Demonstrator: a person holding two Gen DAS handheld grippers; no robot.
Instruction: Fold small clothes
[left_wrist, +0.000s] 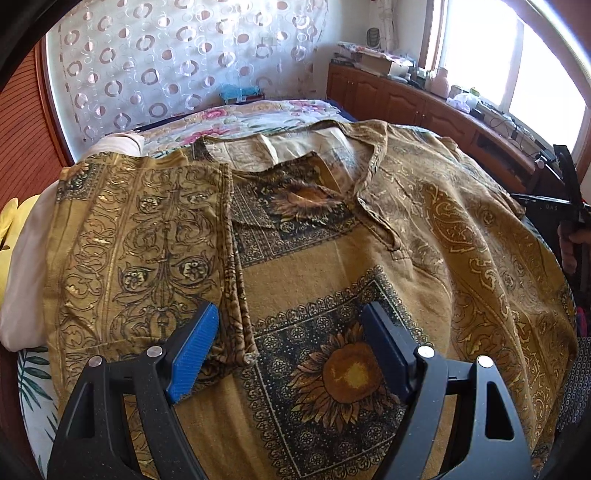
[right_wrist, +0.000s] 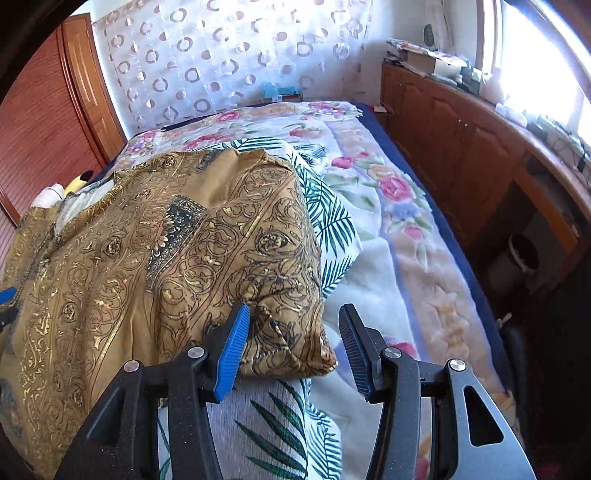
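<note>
A mustard-gold shirt with black scroll and sunflower print lies spread on the bed, its left sleeve side folded inward over the body. My left gripper is open above the shirt's lower middle, holding nothing. In the right wrist view the same shirt lies at the left, its right edge bunched. My right gripper is open, its jaws either side of that bunched corner of the shirt, not closed on it. The right gripper also shows in the left wrist view at the far right edge.
The bed carries a palm-leaf sheet and a floral blanket. A white pillow and a yellow item lie at the left. A wooden cabinet with clutter runs under the window. A patterned curtain hangs behind.
</note>
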